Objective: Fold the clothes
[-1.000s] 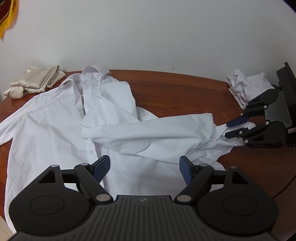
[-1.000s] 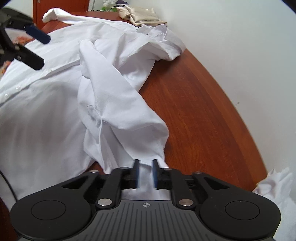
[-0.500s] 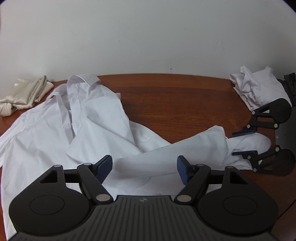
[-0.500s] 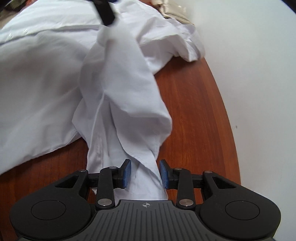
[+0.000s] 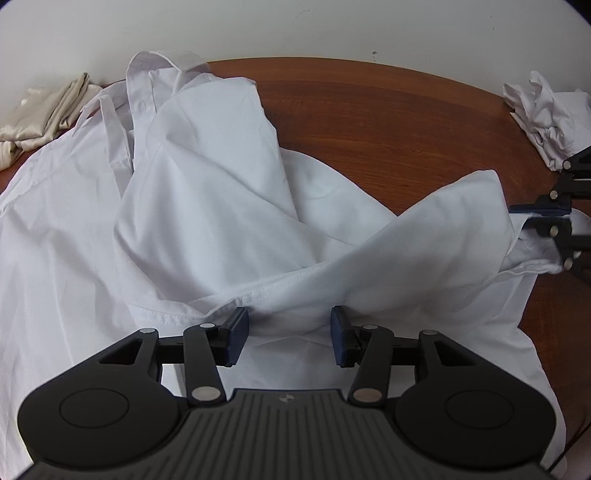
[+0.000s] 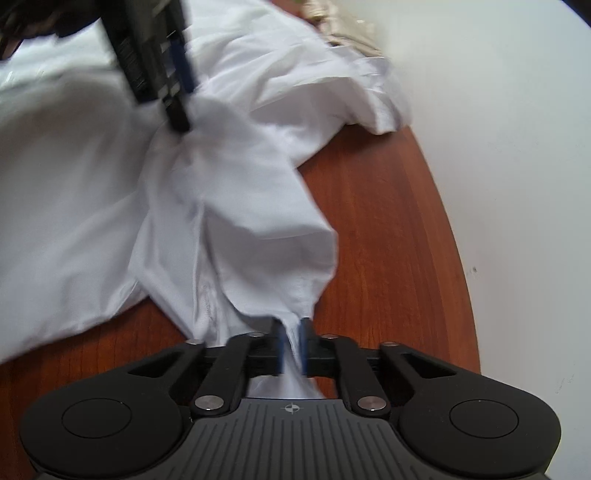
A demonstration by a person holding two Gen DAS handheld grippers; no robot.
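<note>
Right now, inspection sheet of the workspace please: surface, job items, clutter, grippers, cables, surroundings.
Surface: round red-brown wooden table, bare on the far right part.
Job's things: white shirt spread unfolded over the table, collar at the far side; its sleeve is drawn out toward the right.
Clutter: folded beige cloth at far left; crumpled white cloth at far right.
Grippers: left gripper open, fingers either side of a shirt fold; right gripper shut on the sleeve cuff.
Cables: thin dark line at the left view's lower right edge, cannot tell what it is.
Surroundings: plain white wall behind the table.
</note>
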